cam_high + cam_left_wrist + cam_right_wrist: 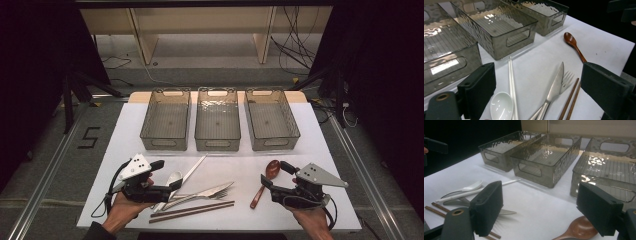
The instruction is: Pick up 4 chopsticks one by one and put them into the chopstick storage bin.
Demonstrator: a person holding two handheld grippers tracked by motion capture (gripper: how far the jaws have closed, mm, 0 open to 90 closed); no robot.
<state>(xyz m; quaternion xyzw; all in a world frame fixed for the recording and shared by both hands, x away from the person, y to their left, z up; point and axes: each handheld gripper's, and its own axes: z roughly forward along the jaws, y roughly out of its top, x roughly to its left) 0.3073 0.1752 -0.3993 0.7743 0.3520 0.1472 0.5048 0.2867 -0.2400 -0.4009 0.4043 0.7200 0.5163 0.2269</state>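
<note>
Loose cutlery lies on the white table (300, 150). A white spoon (174, 176), white chopsticks (195, 167), a knife (210, 191), a fork (225, 192) and brown chopsticks (200, 209) lie at the front left. My left gripper (167, 176) is open just left of them, with nothing between its jaws. Its own view shows the white spoon (501, 106), the knife (556, 85) and the fork (567, 77) ahead. A brown wooden spoon (272, 169) lies at the front right. My right gripper (275, 175) hovers open beside it, and the spoon's bowl (579, 228) sits low between the jaws, untouched.
Three empty smoky clear bins stand side by side at the back of the table: left (166, 120), middle (217, 120), right (271, 120). Bare white surface runs between the bins and the cutlery. Beyond the table lie a dark floor and loose cables.
</note>
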